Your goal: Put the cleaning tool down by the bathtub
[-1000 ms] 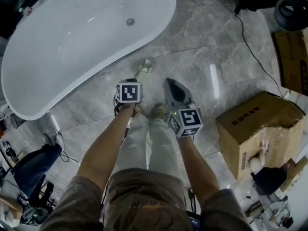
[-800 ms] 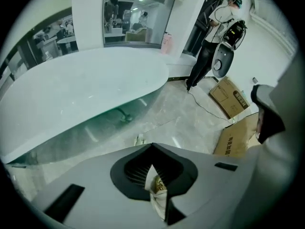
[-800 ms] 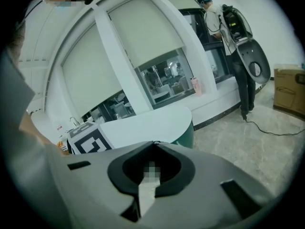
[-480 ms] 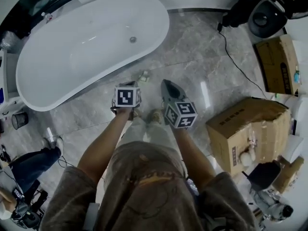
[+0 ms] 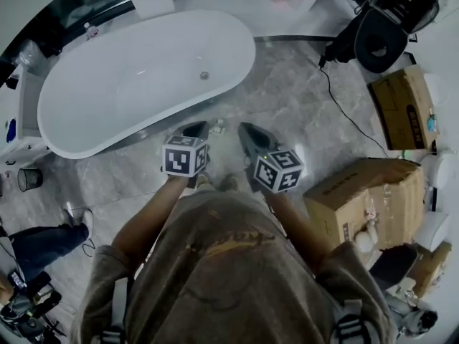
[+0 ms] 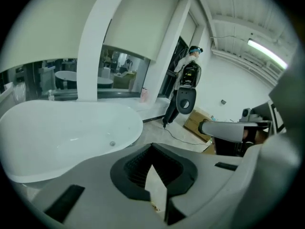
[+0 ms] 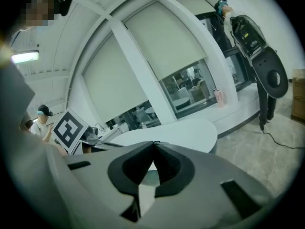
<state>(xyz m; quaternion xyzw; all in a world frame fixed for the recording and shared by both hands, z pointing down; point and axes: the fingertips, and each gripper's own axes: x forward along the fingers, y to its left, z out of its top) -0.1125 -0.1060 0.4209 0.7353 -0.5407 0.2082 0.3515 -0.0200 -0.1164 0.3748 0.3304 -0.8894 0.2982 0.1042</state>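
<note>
The white bathtub [image 5: 136,84] fills the upper left of the head view. A small pale cleaning tool [image 5: 218,127] lies on the grey marble floor just off the tub's near rim, between my two grippers and touched by neither. My left gripper [image 5: 196,128] hangs over the floor by the tub's edge, shut and empty. My right gripper [image 5: 247,130] is level with it on the right, also shut and empty. In the left gripper view the left gripper [image 6: 152,147] has its tips together, with the bathtub [image 6: 62,132] beyond. The right gripper [image 7: 153,143] points at the bathtub [image 7: 181,132].
An open cardboard box [image 5: 362,192] stands on the floor at the right, another box [image 5: 405,106] behind it. A black machine [image 5: 376,38] with a cable [image 5: 348,113] sits at the back right. A person's legs [image 5: 50,239] and a small bin [image 5: 27,179] are at the left.
Both grippers have risen and swung forward, side by side, still shut. The cleaning tool stays on the floor by the tub. The head view now takes in more of the room.
</note>
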